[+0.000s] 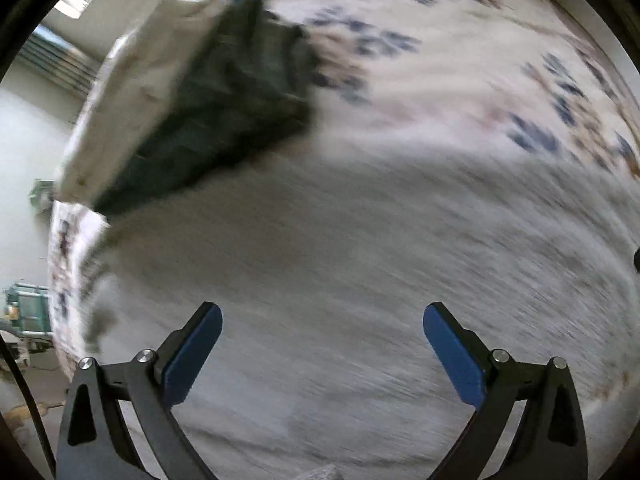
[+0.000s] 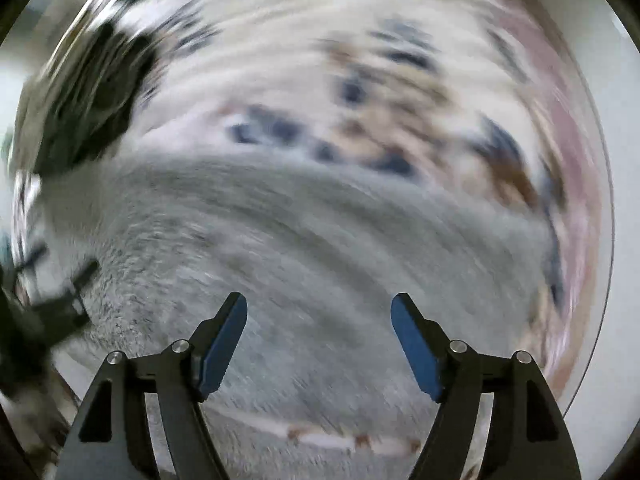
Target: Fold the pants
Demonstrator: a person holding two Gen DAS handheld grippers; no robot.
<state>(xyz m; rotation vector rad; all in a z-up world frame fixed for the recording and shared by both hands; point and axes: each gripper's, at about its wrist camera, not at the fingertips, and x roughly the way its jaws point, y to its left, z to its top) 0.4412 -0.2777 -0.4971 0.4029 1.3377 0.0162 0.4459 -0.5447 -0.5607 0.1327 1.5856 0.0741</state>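
Note:
Grey pants (image 1: 340, 260) lie spread flat on a floral bed sheet (image 1: 460, 60), blurred by motion. My left gripper (image 1: 322, 312) hangs above the grey cloth, open, with nothing between its blue pads. In the right wrist view the same grey pants (image 2: 300, 232) fill the lower half, the floral sheet (image 2: 360, 92) lies beyond. My right gripper (image 2: 319, 304) points down at the cloth, open, its blue pads apart and holding nothing. At the left edge of that view a dark blurred shape, likely the other gripper (image 2: 44, 308), shows.
A dark green folded garment (image 1: 224, 120) and a white one (image 1: 152, 80) lie stacked at the sheet's far left. The same dark pile (image 2: 92, 96) appears upper left in the right wrist view. The bed's left edge (image 1: 64, 280) drops to a floor with furniture.

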